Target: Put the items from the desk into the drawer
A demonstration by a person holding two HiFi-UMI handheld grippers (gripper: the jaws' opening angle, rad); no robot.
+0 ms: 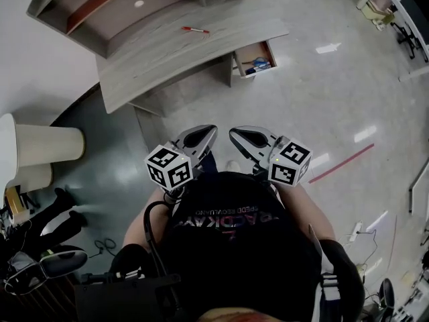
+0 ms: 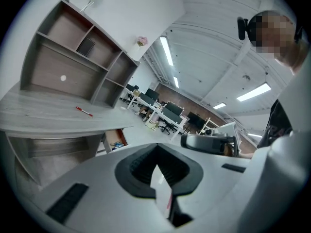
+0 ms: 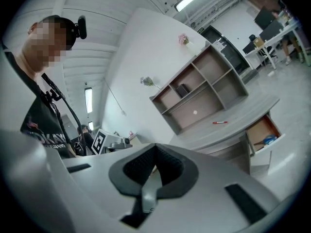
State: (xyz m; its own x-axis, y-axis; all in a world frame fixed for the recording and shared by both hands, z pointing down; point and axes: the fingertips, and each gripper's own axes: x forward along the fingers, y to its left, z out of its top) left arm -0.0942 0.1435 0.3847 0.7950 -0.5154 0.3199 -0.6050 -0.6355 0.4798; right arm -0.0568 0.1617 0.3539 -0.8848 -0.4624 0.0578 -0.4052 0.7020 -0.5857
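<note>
A red pen (image 1: 195, 29) (image 2: 83, 111) (image 3: 219, 122) lies on the grey wooden desk (image 1: 167, 62), far ahead of me. The desk's drawer (image 1: 256, 59) (image 2: 115, 138) (image 3: 265, 132) at its right end stands pulled out, with a blue item (image 1: 260, 64) (image 3: 270, 140) inside. My left gripper (image 1: 206, 134) (image 2: 158, 171) and right gripper (image 1: 236, 137) (image 3: 154, 171) are held side by side close to the person's chest, well short of the desk. Both have their jaws together with nothing between them.
A shelf unit (image 1: 100, 5) stands on the back of the desk. Cream cylinders (image 1: 47, 146) and an office chair (image 1: 50, 263) are at the left. A red tape line (image 1: 348, 163) crosses the glossy floor. Rows of office desks (image 2: 160, 113) fill the room beyond.
</note>
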